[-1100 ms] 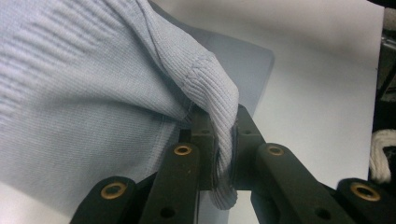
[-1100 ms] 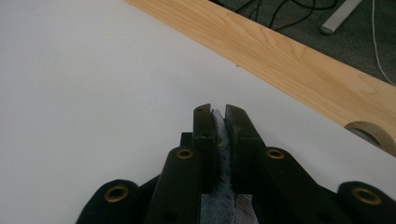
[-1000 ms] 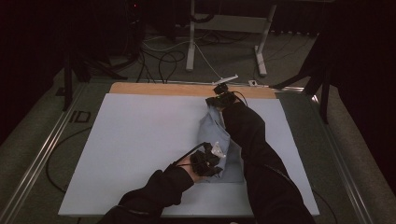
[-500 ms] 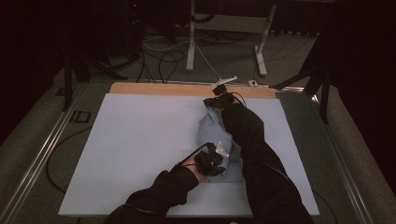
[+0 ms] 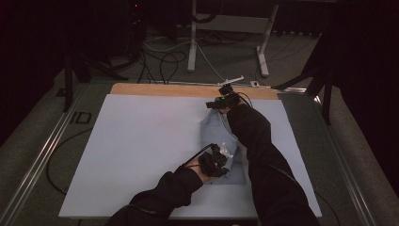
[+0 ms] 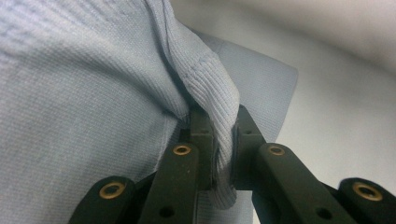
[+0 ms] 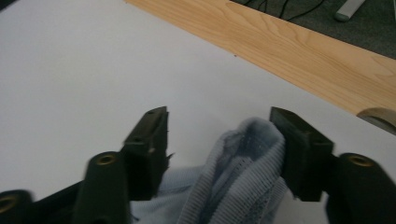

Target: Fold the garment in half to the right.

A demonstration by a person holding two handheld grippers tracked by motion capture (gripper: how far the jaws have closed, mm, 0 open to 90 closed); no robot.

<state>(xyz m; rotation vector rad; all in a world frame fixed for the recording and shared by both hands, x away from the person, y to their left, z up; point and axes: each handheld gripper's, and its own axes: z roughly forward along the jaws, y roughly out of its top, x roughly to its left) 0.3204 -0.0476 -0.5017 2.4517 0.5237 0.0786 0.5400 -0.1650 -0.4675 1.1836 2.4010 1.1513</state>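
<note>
The light-blue ribbed knit garment (image 5: pixel 223 146) lies folded on the white worktop (image 5: pixel 141 141). My right hand-held gripper (image 7: pixel 218 128) has just been opening, releasing its far fold; my left hand-held gripper (image 6: pixel 219 140) pinches the near hem.

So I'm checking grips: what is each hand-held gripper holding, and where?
Left hand-held gripper pinches a ribbed fold of the blue garment. Right hand-held gripper has just opened; cloth lies loose between its jaws.

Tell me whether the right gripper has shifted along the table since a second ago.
No. The right gripper sits at the same spot by the wooden strip at the table's far edge; its fingers have just been opening, with the blue cloth loose between them.
</note>
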